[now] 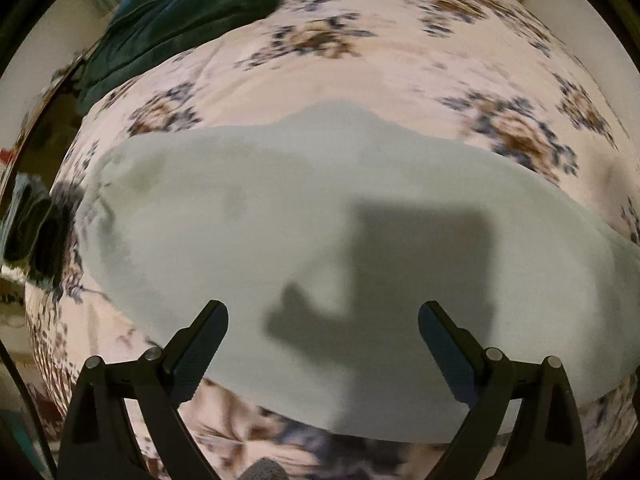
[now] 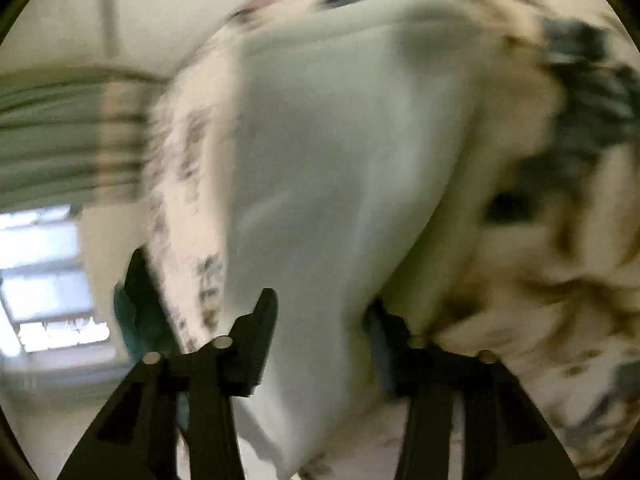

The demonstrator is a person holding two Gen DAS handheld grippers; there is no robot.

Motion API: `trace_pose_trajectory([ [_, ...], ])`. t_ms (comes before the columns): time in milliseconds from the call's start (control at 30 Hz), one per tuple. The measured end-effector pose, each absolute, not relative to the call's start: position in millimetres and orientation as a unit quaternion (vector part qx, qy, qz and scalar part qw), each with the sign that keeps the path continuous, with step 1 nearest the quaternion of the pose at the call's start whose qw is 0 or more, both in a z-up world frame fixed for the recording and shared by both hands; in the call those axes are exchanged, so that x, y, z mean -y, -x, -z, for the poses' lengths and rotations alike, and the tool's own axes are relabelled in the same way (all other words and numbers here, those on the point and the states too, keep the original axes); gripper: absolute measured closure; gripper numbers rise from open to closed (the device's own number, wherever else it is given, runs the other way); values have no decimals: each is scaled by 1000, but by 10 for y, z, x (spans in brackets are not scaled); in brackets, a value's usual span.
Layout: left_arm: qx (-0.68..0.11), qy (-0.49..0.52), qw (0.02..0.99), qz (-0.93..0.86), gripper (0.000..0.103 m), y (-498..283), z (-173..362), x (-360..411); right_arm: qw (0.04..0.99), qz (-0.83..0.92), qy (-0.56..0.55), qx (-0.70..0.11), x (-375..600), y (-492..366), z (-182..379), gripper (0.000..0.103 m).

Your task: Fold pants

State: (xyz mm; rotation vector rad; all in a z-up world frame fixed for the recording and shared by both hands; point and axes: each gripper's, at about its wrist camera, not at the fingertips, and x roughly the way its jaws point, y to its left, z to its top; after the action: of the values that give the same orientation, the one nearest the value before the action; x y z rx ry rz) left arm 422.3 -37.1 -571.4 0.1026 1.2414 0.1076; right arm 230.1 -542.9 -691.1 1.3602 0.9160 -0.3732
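Observation:
The pale green pants (image 1: 280, 216) lie flat across a floral bedspread (image 1: 360, 52), folded into a broad band. My left gripper (image 1: 323, 320) is open and empty, hovering above the pants' near edge; its shadow falls on the cloth. In the blurred right wrist view the pants (image 2: 340, 160) run away from the camera as a long band. My right gripper (image 2: 324, 308) is open, its fingers standing either side of the pants' near end; the right finger is partly hidden by cloth. I cannot tell whether it touches the cloth.
A dark teal blanket (image 1: 180, 12) lies at the bed's far left. A dark garment (image 1: 44, 236) sits at the bed's left edge. In the right wrist view a striped curtain (image 2: 68, 136) and a bright window (image 2: 44, 280) are to the left.

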Motion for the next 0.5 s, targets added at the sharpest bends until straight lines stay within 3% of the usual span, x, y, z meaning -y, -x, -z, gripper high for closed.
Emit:
trace_pose_trajectory([
  [200,-592,7,797,-118,6,-4327,5782,-556,642,228,-457,-572,5008,-2738,6879,58],
  [367,-591,78,784,-173,6,-4412,5780,-1365,635,210,-462,-582,4405,-2735,6634,56],
  [500,-591,171,765,-192,6,-4504,5881,-2030,600,120,-527,-590,3562,-2846,6858,54],
])
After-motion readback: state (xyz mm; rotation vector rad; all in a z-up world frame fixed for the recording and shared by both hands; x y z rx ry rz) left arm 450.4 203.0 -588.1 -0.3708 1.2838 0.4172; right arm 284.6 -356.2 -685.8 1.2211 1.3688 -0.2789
